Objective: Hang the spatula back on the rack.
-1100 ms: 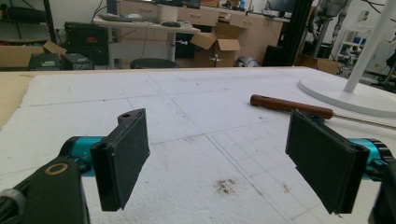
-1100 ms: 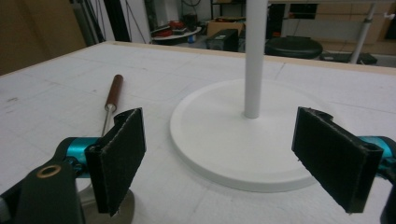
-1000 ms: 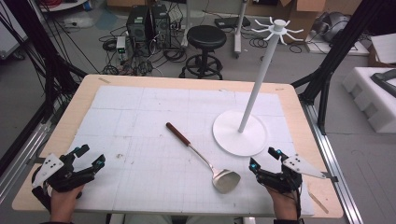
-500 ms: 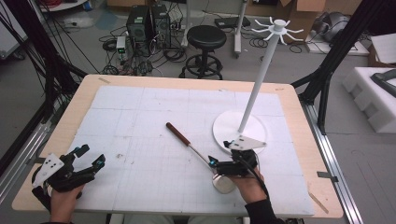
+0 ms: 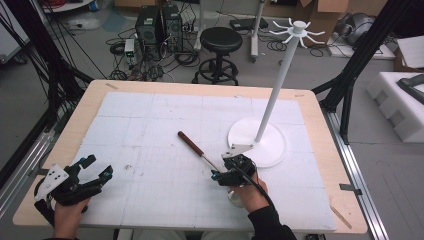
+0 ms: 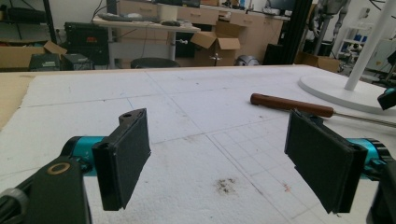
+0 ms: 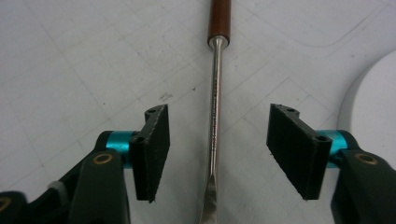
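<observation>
Since a second ago the right claw (image 5: 218, 176) has moved from the worktop's (image 5: 310, 112) near right corner in over the spatula (image 7: 214, 121). Its own view shows it spread wide, straddling the metal shank untouched. The left claw (image 6: 224, 154) stays gaping, empty.

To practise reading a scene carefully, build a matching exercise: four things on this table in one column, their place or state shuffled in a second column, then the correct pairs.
Things:
1. Metal spatula with brown wooden handle
2. White stand with round base and hooked top
3. Left gripper
4. Right gripper

Places or states:
A. Open at the table's near left corner, nothing between its fingers
B. Upright on the table's right half
C. Lying flat mid-table
D. Open, fingers either side of a thin metal shaft

Pairs: 1-C, 2-B, 3-A, 4-D
</observation>
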